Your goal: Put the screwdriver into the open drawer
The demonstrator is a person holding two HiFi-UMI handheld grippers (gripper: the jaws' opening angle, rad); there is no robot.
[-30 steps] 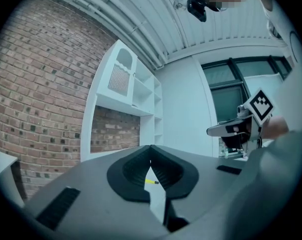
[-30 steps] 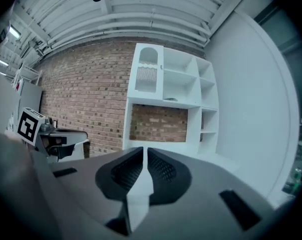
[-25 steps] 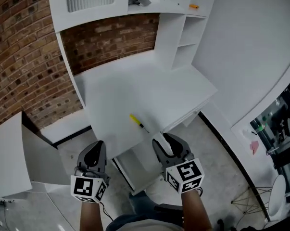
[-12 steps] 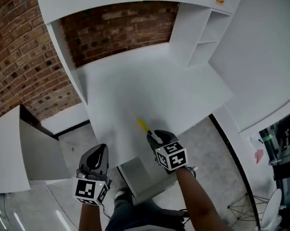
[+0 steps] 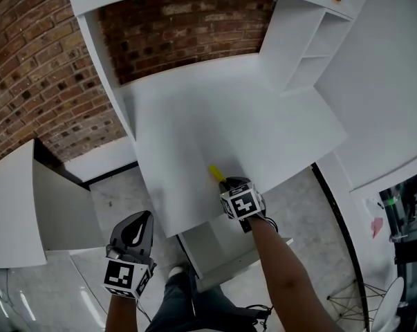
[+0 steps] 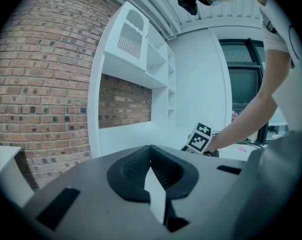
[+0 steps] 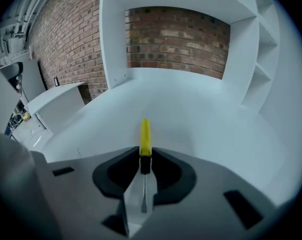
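Right gripper view: right hand-held gripper [image 7: 144,156] half open and closing, its jaws flanking the black collar of the screwdriver [image 7: 145,134], which lies flat on the table [image 7: 201,129].
Left gripper view: left hand-held gripper [image 6: 150,149] has its jaws together and empty, off the table's front.
Edges: screwdriver lies near the table's front edge, with the open drawer [image 5: 209,244] just below.
Hidden: from the head view, the right hand-held gripper covers the shaft and only the yellow handle shows.

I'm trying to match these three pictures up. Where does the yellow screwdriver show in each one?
Head view: screwdriver lies on the white desk near its front edge, just ahead of the right gripper.
Left gripper view: not in it.
Right gripper view: screwdriver low centre, between the closing jaws, yellow handle pointing away.
Shared landmark: the brick wall behind the desk.
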